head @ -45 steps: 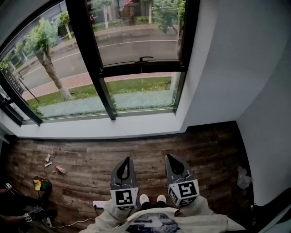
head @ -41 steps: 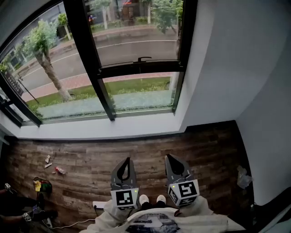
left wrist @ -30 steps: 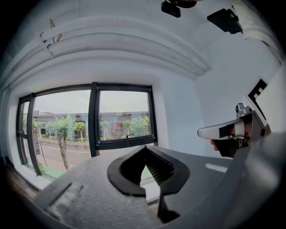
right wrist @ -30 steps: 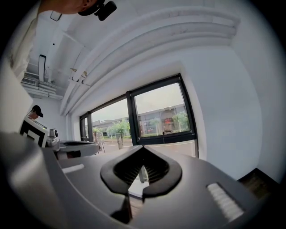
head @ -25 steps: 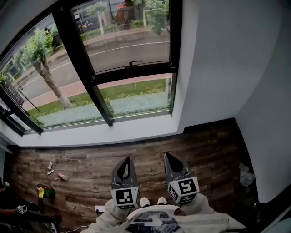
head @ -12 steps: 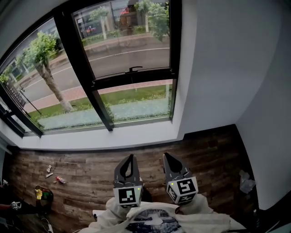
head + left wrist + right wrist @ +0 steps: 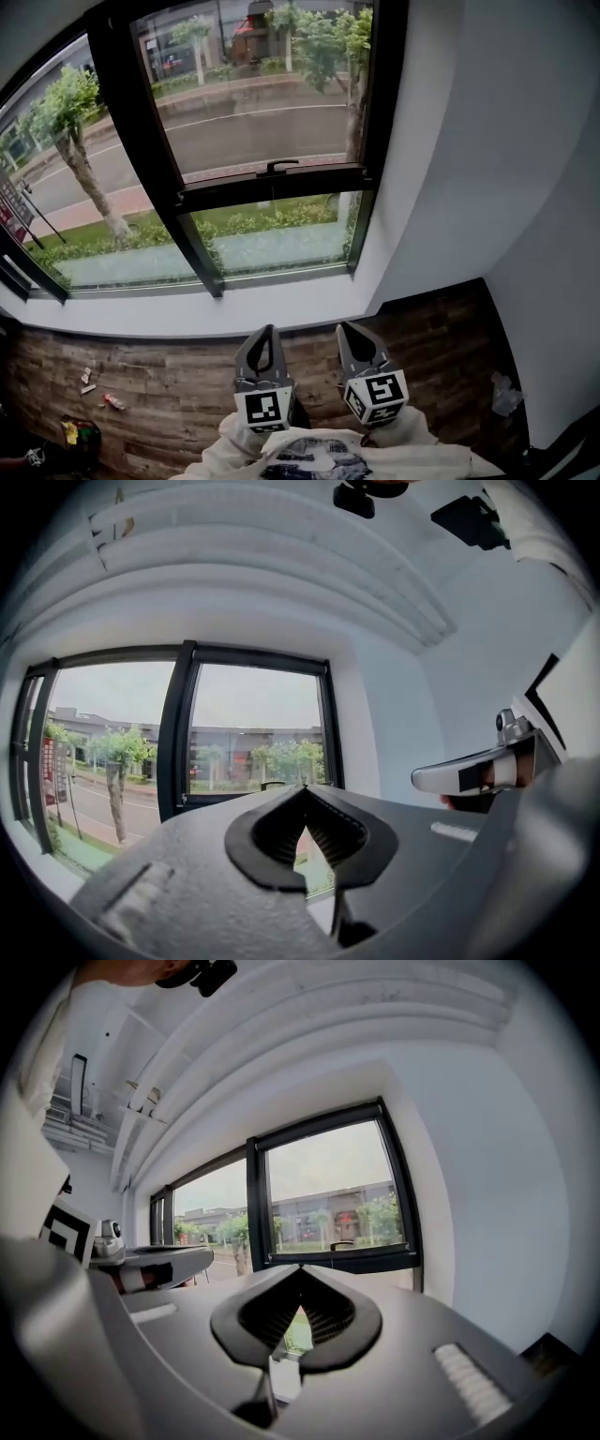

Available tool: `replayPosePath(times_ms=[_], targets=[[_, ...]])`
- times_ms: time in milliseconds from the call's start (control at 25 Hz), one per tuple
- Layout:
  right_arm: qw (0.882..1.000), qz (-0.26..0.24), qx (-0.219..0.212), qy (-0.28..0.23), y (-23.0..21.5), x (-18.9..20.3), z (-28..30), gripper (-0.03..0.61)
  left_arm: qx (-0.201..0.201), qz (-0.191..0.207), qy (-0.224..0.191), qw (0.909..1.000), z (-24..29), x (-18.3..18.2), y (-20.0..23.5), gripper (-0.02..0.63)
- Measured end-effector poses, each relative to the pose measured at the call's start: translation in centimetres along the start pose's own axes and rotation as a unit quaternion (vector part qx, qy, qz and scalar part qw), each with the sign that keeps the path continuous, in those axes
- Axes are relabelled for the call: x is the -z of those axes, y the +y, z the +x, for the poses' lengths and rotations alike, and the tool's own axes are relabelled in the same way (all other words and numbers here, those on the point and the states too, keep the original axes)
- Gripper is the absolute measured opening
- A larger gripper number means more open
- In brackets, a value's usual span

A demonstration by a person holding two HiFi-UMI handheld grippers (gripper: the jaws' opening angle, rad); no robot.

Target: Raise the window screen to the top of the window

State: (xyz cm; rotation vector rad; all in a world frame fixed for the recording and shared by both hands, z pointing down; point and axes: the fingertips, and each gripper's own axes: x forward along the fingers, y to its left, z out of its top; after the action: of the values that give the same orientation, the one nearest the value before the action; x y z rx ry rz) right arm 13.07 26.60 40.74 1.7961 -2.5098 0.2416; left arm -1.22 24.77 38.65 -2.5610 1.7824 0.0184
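Screen bar (image 7: 272,183) is lying horizontal at mid-window, ahead of and above us; we're holding left gripper (image 7: 264,330) and right gripper (image 7: 346,328) closed, empty, well apart from it, its handle (image 7: 281,167) sitting likely nearer left

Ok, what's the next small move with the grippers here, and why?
Probably bring the right gripper forward and up toward the small handle on the black crossbar, opening its jaws on the way: it and the left gripper are shut, empty and low, well short of it.
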Motion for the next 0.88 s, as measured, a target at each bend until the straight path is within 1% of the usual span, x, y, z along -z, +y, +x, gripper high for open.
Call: replayPosePath(times_ms=[120, 320, 440, 520, 720, 880], targets=[[1.000, -0.003, 0.001, 0.013, 0.5, -1.0, 6.8, 0.006, 0.002, -0.013, 0.010, 0.9999, 5.1, 0.5, 4.9, 0.005], [1.000, -0.009, 0.007, 0.027, 1.5, -2.0, 17.0, 0.006, -0.001, 0.006, 0.032, 0.9995, 12.4, 2.1, 12.9, 0.005], [0.999, -0.011, 0.021, 0.032, 1.2, -2.9, 21.8, 0.006, -0.003, 0.008, 0.031, 0.9995, 16.2, 2.0, 16.6, 0.004], [0.999, -0.013, 0.027, 0.035, 1.1, -3.3, 24.1, 0.006, -0.001, 0.006, 0.031, 0.9995, 18.2, 2.1, 18.3, 0.005], [0.998, -0.017, 0.037, 0.044, 0.6, -3.6, 27.3, 0.006, -0.003, 0.032, 0.032, 0.9990, 22.1, 2.3, 20.2, 0.005], [0.998, -0.014, 0.039, 0.052, -0.4, -3.4, 29.1, 0.006, 0.003, 0.025, 0.034, 0.9991, 23.9, 2.5, 20.4, 0.003]])
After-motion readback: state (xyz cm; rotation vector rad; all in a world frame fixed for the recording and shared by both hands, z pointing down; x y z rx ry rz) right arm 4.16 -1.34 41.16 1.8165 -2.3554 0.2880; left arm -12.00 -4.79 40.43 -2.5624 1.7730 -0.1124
